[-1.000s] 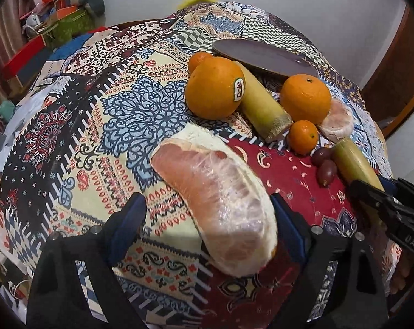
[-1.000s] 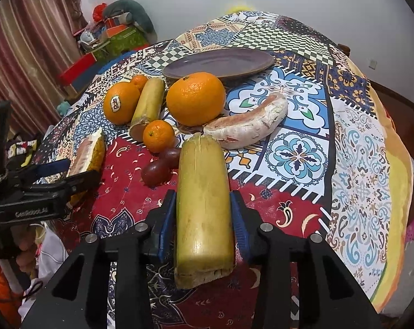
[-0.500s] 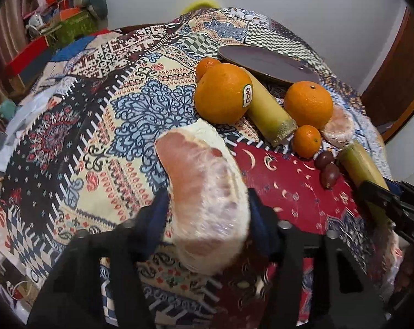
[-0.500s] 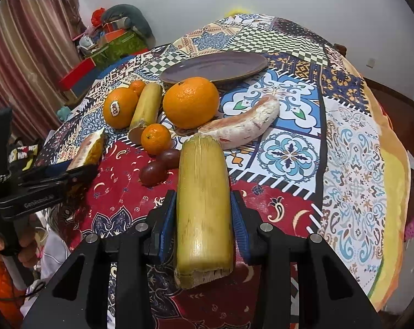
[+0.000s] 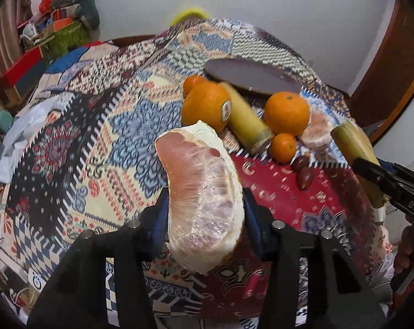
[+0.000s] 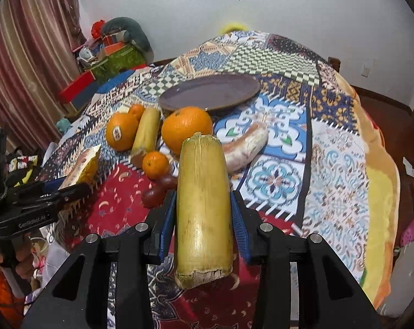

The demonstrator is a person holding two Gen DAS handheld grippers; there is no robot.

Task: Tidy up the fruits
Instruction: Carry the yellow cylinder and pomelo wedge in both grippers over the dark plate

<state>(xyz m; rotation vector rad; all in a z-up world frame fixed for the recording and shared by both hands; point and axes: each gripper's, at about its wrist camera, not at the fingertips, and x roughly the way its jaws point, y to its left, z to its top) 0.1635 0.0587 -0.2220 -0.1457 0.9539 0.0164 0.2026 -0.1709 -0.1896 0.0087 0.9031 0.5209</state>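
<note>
My left gripper [image 5: 205, 213] is shut on a peeled pink pomelo wedge [image 5: 201, 192], held a little above the patterned tablecloth [image 5: 69, 150]. A yellow sugarcane piece [image 6: 204, 213] is clamped in my right gripper [image 6: 204, 211], also lifted off the cloth. Each gripper shows in the other's view: the right gripper [image 5: 385, 181] at the right edge, the left gripper [image 6: 64, 192] at the left edge. Behind lie two big oranges [image 6: 187, 127], one with a sticker [image 6: 121, 134], small tangerines [image 6: 155, 164], a second cane piece [image 6: 146, 134], another pomelo wedge [image 6: 245, 145] and dark dates [image 6: 154, 196].
A brown oval plate [image 6: 212, 93] lies bare at the back of the fruit. Curtains and a pile of boxes and bags [image 6: 108, 54] stand beyond the table's left side. A person's hand [image 6: 20, 257] grips the left handle. The cloth's right half [image 6: 338, 164] carries nothing.
The left jaws closed onto the pomelo wedge, which had lain on the cloth between them. Both grippers have since risen slightly with their fruit.
</note>
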